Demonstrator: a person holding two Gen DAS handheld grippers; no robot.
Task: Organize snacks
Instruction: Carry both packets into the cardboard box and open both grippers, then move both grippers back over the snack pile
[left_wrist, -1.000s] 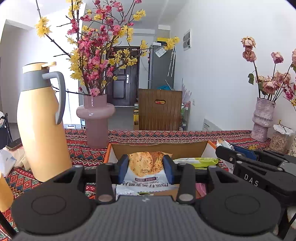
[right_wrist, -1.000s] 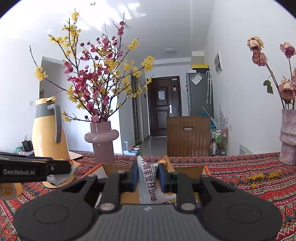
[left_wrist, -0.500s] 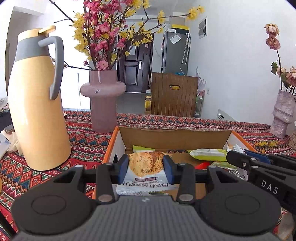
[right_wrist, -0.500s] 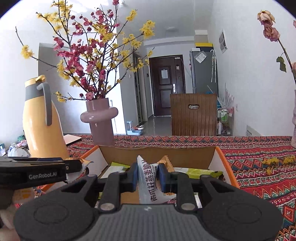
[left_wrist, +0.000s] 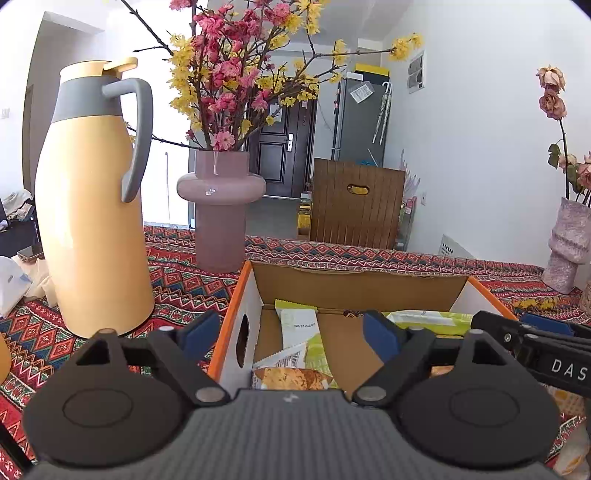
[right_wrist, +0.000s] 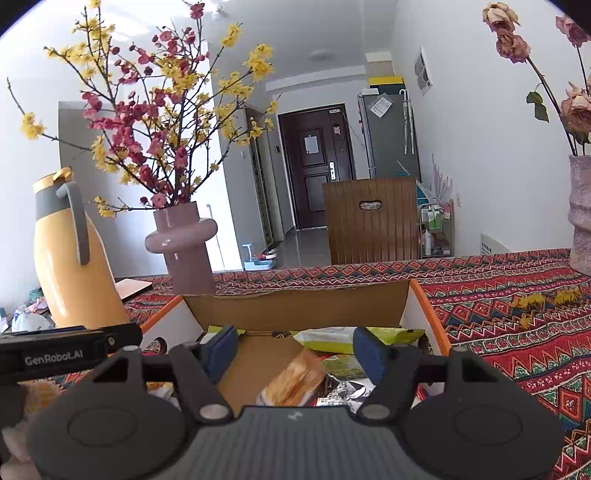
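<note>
1. White walls and a pale ceiling close a long room; far beyond both tongs stand a dark panelled door, a grey fridge and a brown slatted wooden crate.
2. Under both tongs a woven tablecloth in red zigzag pattern covers the table.
3. Ahead-left of the left gripper stands a smooth, tall yellow jug with grey collar and handle, upright.
4. Beyond it, a glossy mauve ring-shouldered vase of pink and yellow blossom branches; far right, a rough ribbed pinkish vase of dried roses.
5. Directly below and ahead of both tongs lies an open corrugated cardboard box with orange rim and white sides.
6. Left gripper: its blue-padded jaws have just been opening and now stand wide, gripping nothing; the crinkly biscuit-picture packet lies in the box beneath them.
7. Right gripper: jaws likewise just opened wide, empty; an orange snack packet, blurred, sits in the box below the gap.
8. Flat green-and-white wrapped snacks lie further ahead, by the box's back wall.
</note>
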